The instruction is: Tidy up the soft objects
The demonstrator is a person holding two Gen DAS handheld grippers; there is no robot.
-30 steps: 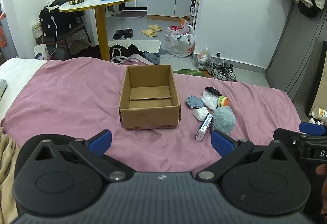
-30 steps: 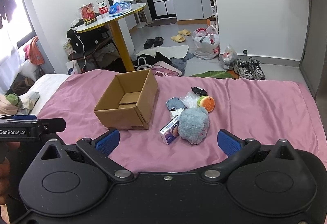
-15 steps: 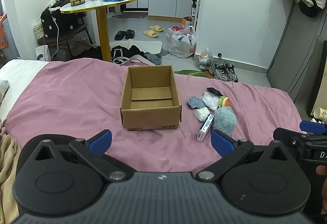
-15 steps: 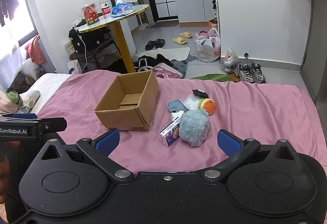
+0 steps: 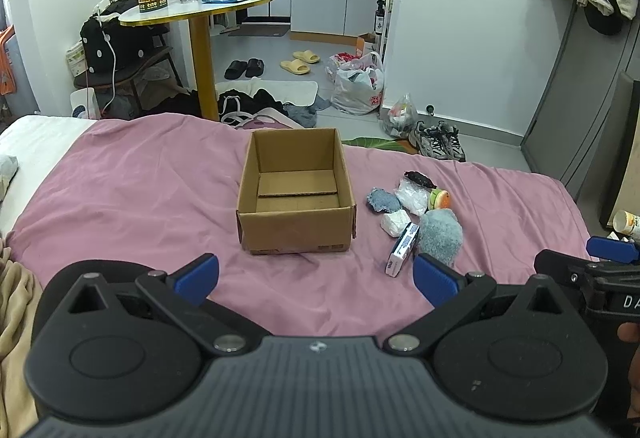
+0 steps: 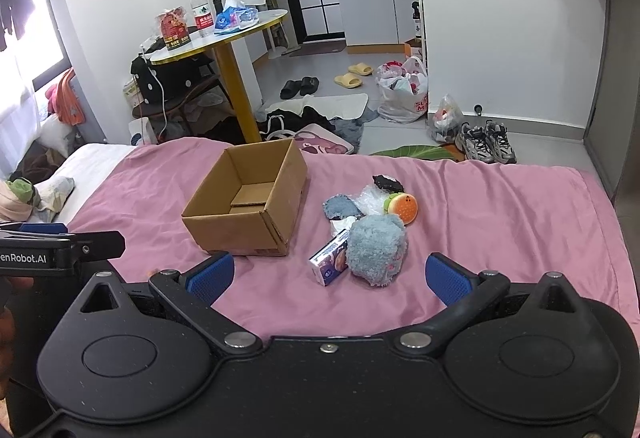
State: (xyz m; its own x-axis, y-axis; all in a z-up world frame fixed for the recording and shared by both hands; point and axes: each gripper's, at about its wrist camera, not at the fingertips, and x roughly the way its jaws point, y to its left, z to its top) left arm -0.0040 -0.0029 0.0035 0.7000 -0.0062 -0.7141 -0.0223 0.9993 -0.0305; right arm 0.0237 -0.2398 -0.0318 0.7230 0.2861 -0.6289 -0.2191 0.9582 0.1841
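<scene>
An open, empty cardboard box stands on the pink bedspread. To its right lies a cluster of small items: a fluffy grey-blue plush, a small tissue pack, a blue-grey cloth, a white wad, a clear plastic bag, an orange-and-green toy and a black piece. My left gripper is open and empty, short of the box. My right gripper is open and empty, just short of the plush.
The bed ends beyond the box; the floor there holds slippers, clothes, bags and sneakers. A round table with a yellow leg stands at the back left. A beige blanket lies at the left edge.
Both views have shifted slightly; the box and the items sit a little farther up and nearer in frame. Both grippers stay open and empty.
</scene>
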